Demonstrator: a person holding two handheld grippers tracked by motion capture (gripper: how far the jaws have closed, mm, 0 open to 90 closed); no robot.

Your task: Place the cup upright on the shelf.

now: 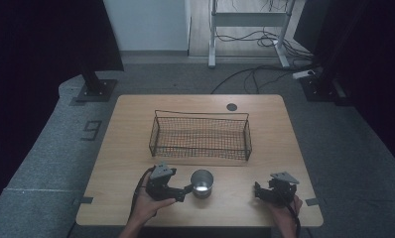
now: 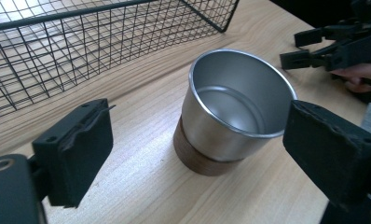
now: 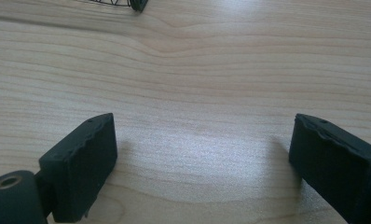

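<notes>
The left gripper [image 2: 197,154] has its two black, rubbery-looking pads spread wide and holds nothing; a metal cup [image 2: 235,109] stands upright on the table just ahead of them, between the lines of the two jaws but apart from both. The cup is a smooth brushed-steel vessel, round and widening toward the rim, seated on a dark brown wood-like base, and there is nothing inside it. From above, the left gripper [image 1: 184,191] lies just beside the cup [image 1: 202,183] on its left, near the front edge of the table.

The right gripper [image 3: 204,163] is likewise wide open and empty, its blocky jaws with ragged-edged pads poised low over bare wood. From above it [image 1: 259,191] sits well to the right of the cup, held by a hand [image 1: 285,210].

The table [image 1: 136,148] is pale wood with a fine straight grain and rounded corners. Behind the cup sits a black wire-mesh basket [image 1: 200,135], rectangular and low-walled, empty, with open tabletop between it and the cup. A small dark round cap [image 1: 231,106] is set in the table's far edge. Cables [image 1: 255,74] trail over the grey floor beyond.
</notes>
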